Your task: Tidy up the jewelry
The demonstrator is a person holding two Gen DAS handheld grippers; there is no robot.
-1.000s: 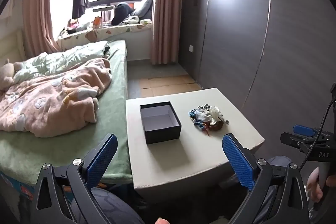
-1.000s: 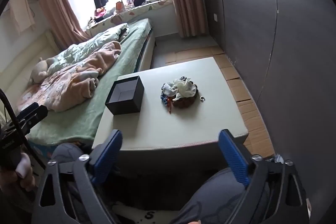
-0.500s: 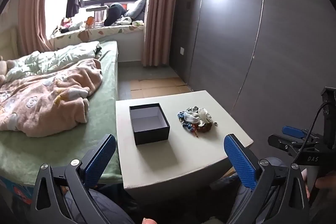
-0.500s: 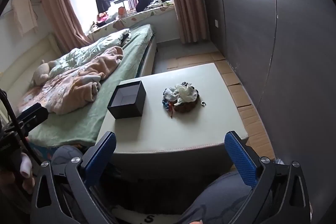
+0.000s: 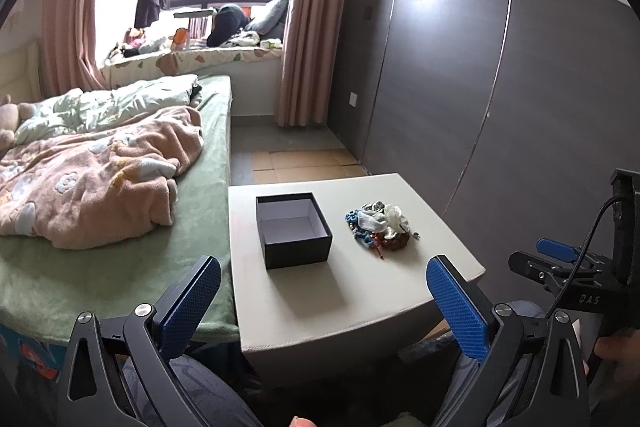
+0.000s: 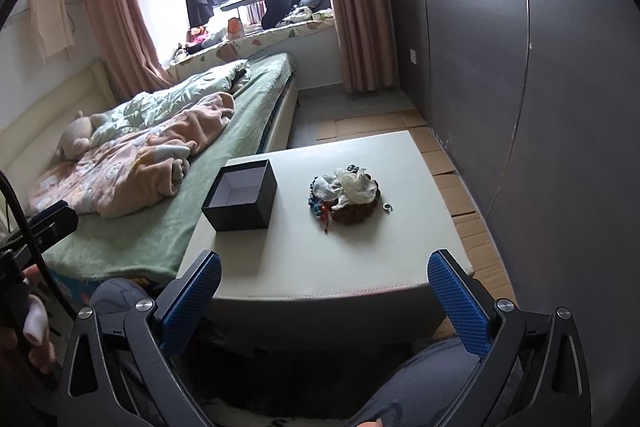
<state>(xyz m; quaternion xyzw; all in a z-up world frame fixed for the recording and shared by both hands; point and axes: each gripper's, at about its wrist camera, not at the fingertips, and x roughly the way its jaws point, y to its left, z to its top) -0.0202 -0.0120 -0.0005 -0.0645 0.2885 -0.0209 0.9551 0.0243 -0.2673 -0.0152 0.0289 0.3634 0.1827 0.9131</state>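
Note:
An open, empty black box [image 5: 293, 230] stands on a low white table [image 5: 352, 299], seen in the right wrist view as the box [image 6: 241, 195] on the table [image 6: 320, 267]. To its right lies a jewelry pile [image 5: 379, 223] of beads, bracelets and white pieces, which also shows in the right wrist view [image 6: 345, 194]. A small ring [image 6: 387, 207] lies just right of the pile. My left gripper [image 5: 322, 291] is open and empty, near the table's front edge. My right gripper [image 6: 324, 291] is open and empty, also short of the front edge.
A bed [image 5: 120, 227] with a pink blanket [image 5: 92, 179] touches the table's left side. A dark panelled wall [image 5: 500, 99] runs along the right. Cardboard sheets [image 6: 460, 195] lie on the floor by the wall. My knees sit below both grippers.
Both grippers have shifted slightly, so the table sits a little farther right and nearer in the left view. Nothing on the table has moved. Both grippers stay open.

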